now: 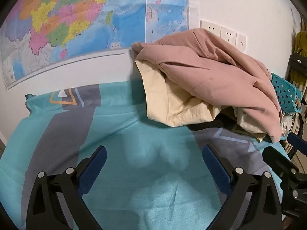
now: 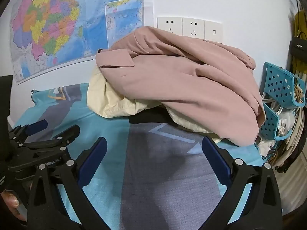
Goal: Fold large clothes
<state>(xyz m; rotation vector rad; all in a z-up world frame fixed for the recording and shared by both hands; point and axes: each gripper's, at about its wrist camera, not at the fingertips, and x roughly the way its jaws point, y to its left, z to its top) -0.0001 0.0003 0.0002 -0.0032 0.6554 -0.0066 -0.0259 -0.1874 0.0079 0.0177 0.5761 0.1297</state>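
Observation:
A pink jacket lies crumpled on top of a cream garment in a heap at the far right of the bed, against the wall. The right wrist view shows the same pink jacket and cream garment closer. My left gripper hovers open over bare bedsheet, short of the heap, nothing between its blue-padded fingers. My right gripper is also open and empty, just in front of the heap's lower edge. The left gripper shows at the left of the right wrist view.
A teal and grey patterned bedsheet covers the bed. A map hangs on the white wall, with sockets behind the heap. A teal perforated basket with hangers stands at the bed's right edge.

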